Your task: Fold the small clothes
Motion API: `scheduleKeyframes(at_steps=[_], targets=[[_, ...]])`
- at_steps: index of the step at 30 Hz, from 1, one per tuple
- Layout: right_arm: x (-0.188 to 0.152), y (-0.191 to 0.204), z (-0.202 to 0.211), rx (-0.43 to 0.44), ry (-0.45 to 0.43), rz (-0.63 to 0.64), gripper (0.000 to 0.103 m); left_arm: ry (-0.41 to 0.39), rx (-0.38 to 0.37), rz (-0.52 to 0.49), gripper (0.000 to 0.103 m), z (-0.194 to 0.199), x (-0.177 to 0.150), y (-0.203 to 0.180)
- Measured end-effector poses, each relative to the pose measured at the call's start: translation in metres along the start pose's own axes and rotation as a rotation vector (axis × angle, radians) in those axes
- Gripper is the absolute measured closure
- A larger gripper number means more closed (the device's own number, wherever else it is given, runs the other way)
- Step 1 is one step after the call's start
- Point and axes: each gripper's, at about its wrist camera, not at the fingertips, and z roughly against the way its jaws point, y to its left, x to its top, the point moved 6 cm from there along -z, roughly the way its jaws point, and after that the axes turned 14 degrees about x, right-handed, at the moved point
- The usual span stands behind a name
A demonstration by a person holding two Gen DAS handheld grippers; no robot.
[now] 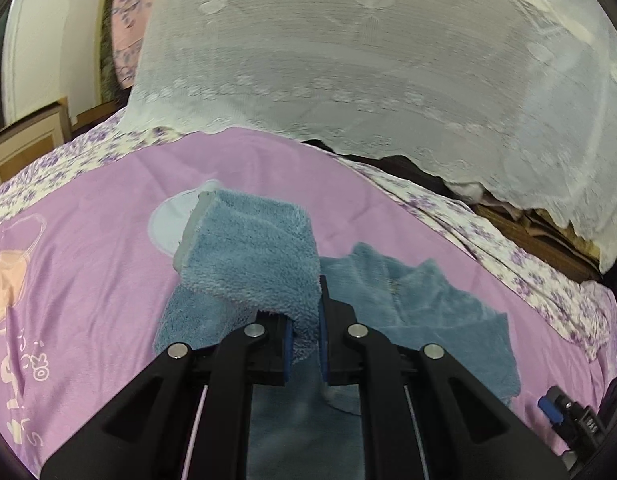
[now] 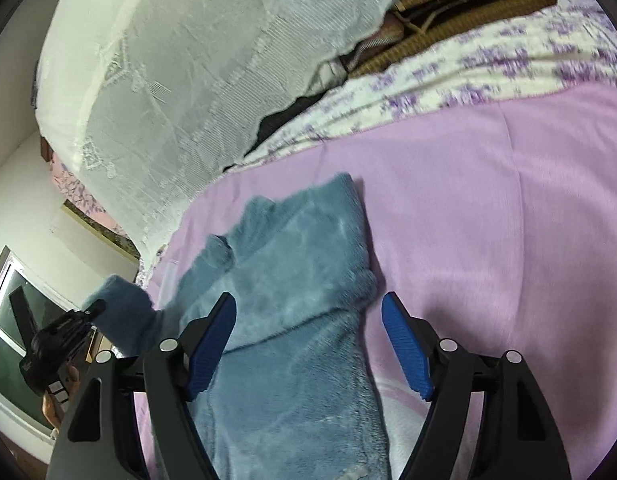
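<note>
A small blue fleece garment [image 1: 412, 304] lies on a purple bed sheet [image 1: 88, 264]. My left gripper [image 1: 304, 340] is shut on one end of it, and that fluffy end with a grey hem [image 1: 248, 248] stands up above the jaws, lifted off the sheet. In the right wrist view the same garment [image 2: 292, 280] lies rumpled on the sheet [image 2: 488, 220]. My right gripper [image 2: 308, 344] is open just above it, blue pads [image 2: 406, 348] on either side of its near part. The left gripper [image 2: 64, 336] shows at the far left, holding the lifted end.
A white lace cover [image 1: 368, 60] drapes over a large bulk behind the bed. A floral purple-and-white sheet [image 1: 508, 248] borders the purple one. Dark wooden items [image 1: 540, 232] lie under the lace edge. Framed pictures [image 1: 24, 144] lean at the left wall.
</note>
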Motion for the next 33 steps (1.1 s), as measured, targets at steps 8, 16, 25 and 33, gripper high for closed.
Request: scheduleKeyframes(at_steps=[8,16,25,33], targets=[[0.005,0.0,0.007,0.031,-0.007,-0.034,0.026,0.01,-0.031,-0.032,0.094,0.002,-0.003,-0.05],[0.009,-0.01,0.01,0.043,-0.024,-0.093,0.026,0.021,-0.06,-0.07,0.094,-0.005,-0.018,-0.109],[0.012,-0.021,0.012,0.037,-0.037,-0.125,0.025,0.067,-0.11,-0.108,0.094,-0.015,-0.046,-0.158],[0.012,-0.028,0.01,0.03,-0.038,-0.141,0.025,0.109,-0.116,-0.164,0.09,-0.03,-0.069,-0.195]])
